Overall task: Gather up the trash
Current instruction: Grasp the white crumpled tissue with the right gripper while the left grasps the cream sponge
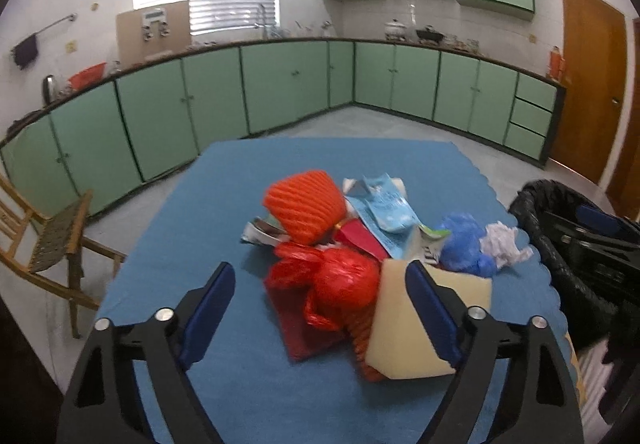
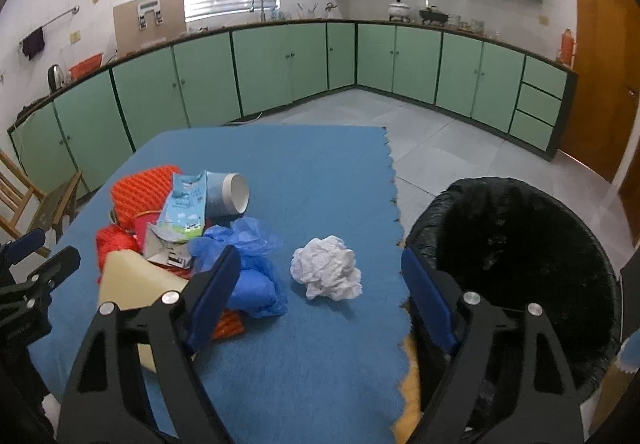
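Note:
A pile of trash lies on the blue tablecloth (image 1: 224,204): a red plastic bag (image 1: 340,284), an orange ribbed foam piece (image 1: 306,204), a cream foam block (image 1: 424,328), a light-blue milk pouch (image 1: 386,212), a blue plastic bag (image 1: 464,244) and a crumpled white paper (image 2: 326,274). A paper cup (image 2: 230,196) lies on its side. My left gripper (image 1: 320,284) is open and empty, above the red bag. My right gripper (image 2: 320,284) is open and empty, just above the white paper. A black-lined bin (image 2: 516,256) stands right of the table.
A wooden chair (image 1: 48,244) stands left of the table. Green kitchen cabinets (image 1: 280,84) run along the far walls. A wooden door (image 1: 588,84) is at the right. The left gripper shows at the left edge of the right wrist view (image 2: 24,284).

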### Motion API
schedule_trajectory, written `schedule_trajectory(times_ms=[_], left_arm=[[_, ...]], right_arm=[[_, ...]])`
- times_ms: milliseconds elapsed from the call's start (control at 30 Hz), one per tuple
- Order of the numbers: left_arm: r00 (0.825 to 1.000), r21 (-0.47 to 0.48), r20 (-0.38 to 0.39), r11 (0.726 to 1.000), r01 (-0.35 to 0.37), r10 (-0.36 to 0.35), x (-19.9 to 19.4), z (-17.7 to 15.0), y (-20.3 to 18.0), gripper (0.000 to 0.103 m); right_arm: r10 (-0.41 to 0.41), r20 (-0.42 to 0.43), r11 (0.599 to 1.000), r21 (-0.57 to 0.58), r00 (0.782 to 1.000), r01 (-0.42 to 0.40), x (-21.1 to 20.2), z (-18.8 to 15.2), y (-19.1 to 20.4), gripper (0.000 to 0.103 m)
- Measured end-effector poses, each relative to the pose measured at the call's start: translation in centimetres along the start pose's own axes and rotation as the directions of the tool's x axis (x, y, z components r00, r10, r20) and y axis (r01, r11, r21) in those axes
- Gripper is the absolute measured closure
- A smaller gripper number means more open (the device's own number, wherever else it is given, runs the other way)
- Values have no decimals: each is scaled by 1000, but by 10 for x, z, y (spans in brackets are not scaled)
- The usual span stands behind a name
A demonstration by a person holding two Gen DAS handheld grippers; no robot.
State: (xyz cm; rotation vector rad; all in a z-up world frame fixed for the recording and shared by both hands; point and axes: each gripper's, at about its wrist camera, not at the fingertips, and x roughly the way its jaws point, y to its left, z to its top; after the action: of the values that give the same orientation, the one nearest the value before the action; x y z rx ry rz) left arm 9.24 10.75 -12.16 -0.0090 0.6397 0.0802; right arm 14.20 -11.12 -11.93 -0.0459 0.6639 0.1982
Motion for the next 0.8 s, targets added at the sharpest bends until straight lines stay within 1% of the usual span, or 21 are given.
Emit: schedule_trajectory(times_ms=[133,300,467,567,667,700,733,800], left_arm=[[1000,10,-21,1000,-12,13,9,-4,0,20],[999,2,-25,999,-34,34,18,-5,4,20],[999,-5,-32,1000,-22,22,25,-6,3,20],[999,-7,-36,1000,-13,13,27,-6,3,20],[999,-8,-37,1000,-5,5,28,-7,2,20],[999,-7,-37,1000,-4,3,28,-7,2,21],[999,-7,-36,1000,-3,3,27,-7,2,21],[999,-6,-35,1000,-1,1,27,-8,0,21]], right_arm=[[-4,-47,1000,-27,999,2,26,-4,-1,33],[-24,-95,999,-36,995,21,49,-12,-3,37],[-38,-124,999,-37,992,34,65,-18,-4,39],[-34,-143,999,-35,989,29,73,-20,-5,46],[-17,-165,1000,-21,986,14,81,-21,-8,58],[-6,-172,1000,-13,985,4,83,-22,-9,67],[7,-181,1000,-4,983,-8,86,-23,-10,78],[41,-198,999,10,979,-40,89,-25,-12,88]])
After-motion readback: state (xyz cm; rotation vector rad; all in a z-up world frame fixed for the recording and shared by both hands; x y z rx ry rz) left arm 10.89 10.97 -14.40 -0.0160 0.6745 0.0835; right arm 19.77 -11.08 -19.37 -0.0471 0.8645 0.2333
